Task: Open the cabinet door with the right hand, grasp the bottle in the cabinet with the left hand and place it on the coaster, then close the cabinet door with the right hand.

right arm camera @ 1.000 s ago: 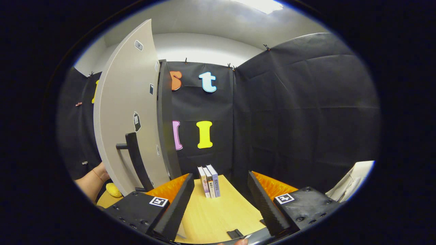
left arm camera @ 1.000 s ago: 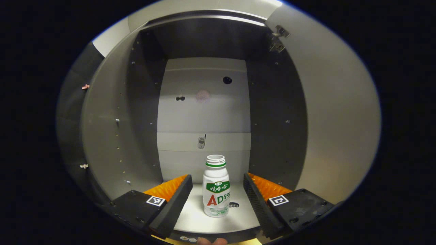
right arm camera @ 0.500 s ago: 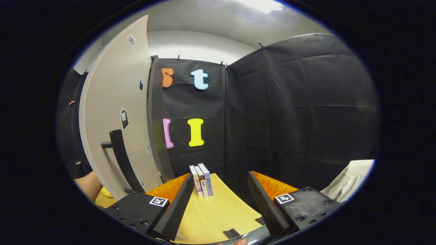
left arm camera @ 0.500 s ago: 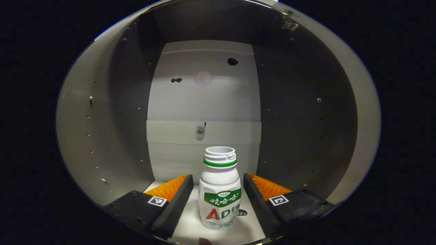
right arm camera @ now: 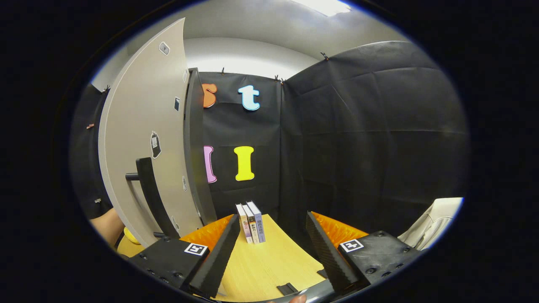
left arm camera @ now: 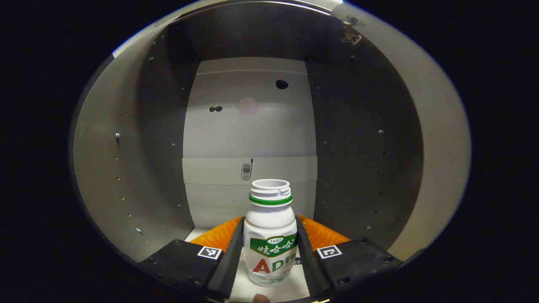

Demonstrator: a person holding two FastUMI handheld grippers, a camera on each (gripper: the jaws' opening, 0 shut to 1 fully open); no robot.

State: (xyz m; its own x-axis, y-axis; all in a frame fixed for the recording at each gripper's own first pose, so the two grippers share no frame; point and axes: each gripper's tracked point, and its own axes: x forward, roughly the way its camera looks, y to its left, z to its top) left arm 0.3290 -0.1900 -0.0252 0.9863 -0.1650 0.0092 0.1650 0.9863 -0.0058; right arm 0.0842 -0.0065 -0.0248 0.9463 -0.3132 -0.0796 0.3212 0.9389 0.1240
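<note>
In the left gripper view a white bottle (left arm camera: 270, 235) with a green neck ring and no cap stands upright on the pale cabinet floor (left arm camera: 242, 290). My left gripper (left arm camera: 269, 256) reaches into the cabinet with both fingers pressed against the bottle's sides. In the right gripper view the grey cabinet door (right arm camera: 145, 139) stands swung open at the left, its dark bar handle (right arm camera: 151, 198) facing me. My right gripper (right arm camera: 269, 252) hangs open over the yellow table (right arm camera: 269, 261) to the right of the door, with nothing between its fingers.
The cabinet's dark side walls (left arm camera: 160, 139) close in on both sides of the left gripper. Three books (right arm camera: 251, 216) stand upright at the table's far edge. A person's forearm (right arm camera: 107, 225) and a yellow object (right arm camera: 129, 235) show past the door's lower left.
My left gripper has pushed deeper into the cabinet and its fingers have closed in onto the bottle. The right gripper has drifted slightly; the door stays open.
</note>
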